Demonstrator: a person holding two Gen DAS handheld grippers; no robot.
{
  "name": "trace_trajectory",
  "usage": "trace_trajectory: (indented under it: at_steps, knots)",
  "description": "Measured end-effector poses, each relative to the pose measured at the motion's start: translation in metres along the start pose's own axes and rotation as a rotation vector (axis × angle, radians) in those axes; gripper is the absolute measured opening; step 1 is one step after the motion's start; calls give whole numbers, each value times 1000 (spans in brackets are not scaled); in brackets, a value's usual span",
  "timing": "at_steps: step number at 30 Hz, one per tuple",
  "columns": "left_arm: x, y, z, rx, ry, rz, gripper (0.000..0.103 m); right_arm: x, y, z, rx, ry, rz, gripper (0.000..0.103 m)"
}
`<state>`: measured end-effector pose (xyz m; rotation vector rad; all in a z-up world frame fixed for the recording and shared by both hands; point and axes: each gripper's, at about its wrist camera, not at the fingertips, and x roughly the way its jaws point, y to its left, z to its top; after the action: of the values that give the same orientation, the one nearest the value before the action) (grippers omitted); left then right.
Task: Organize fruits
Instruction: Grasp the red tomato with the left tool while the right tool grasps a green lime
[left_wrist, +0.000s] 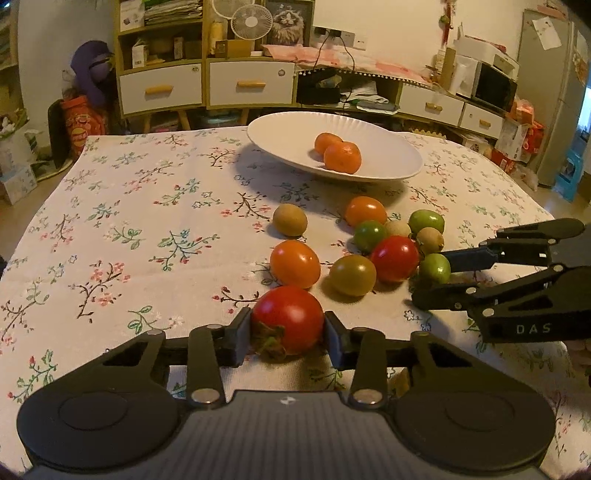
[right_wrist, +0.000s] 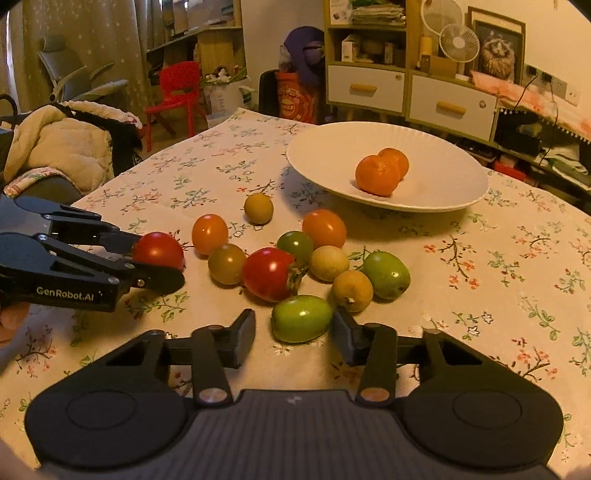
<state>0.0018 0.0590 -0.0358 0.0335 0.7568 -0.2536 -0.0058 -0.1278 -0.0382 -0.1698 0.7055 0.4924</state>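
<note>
1. Floral tablecloth (left_wrist: 155, 206) covers the whole table, with cluttered shelves and drawers behind; it is soft cloth, so round fruit may roll when nudged.
2. White plate (left_wrist: 280, 129) sits at the far side of the cloth and already holds two mandarins (left_wrist: 341, 155); I judge it the likely destination, and it has plenty of bare room.
3. Loose fruit lies in a cluster between plate and grippers: orange, red and green tomatoes and small yellowish-brown fruits, several touching. Lifting straight up before travelling should keep the neighbours from being knocked.
4. Left gripper (left_wrist: 288, 326) has its pads pressed against both sides of a red tomato (left_wrist: 290, 321) at the near edge of the cluster, its stalk end turned toward the left pad. The tomato appears to rest on the cloth. A tomato bruises easily, so the squeeze should be only enough to carry it.
5. Right gripper (right_wrist: 293, 328) straddles a green fruit (right_wrist: 301, 319) at the near end of the cluster. Its right pad looks to be touching the fruit; a narrow gap shows at the left pad, so I read it as not yet pinching. A yellowish fruit (right_wrist: 352, 290) sits just beside the right finger and could be pushed as the jaws close.
6. Both grippers point down at a slant, well apart from each other, so they can lift at once without crossing.
</note>
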Motion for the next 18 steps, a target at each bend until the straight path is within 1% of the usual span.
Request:
trace_trajectory:
  at_steps: [3, 13, 18]
  knots:
    - [0, 0, 1, -3, 7, 3, 41, -1, -1, 0, -2, -1, -4, 32]
    - [-2, 2, 4, -28, 30, -5, 40, -6, 3, 4, -8, 17, 6, 31]
    - [-5, -2, 8, -25, 30, -18, 40, -11, 4, 7, -1, 19, 10, 31]
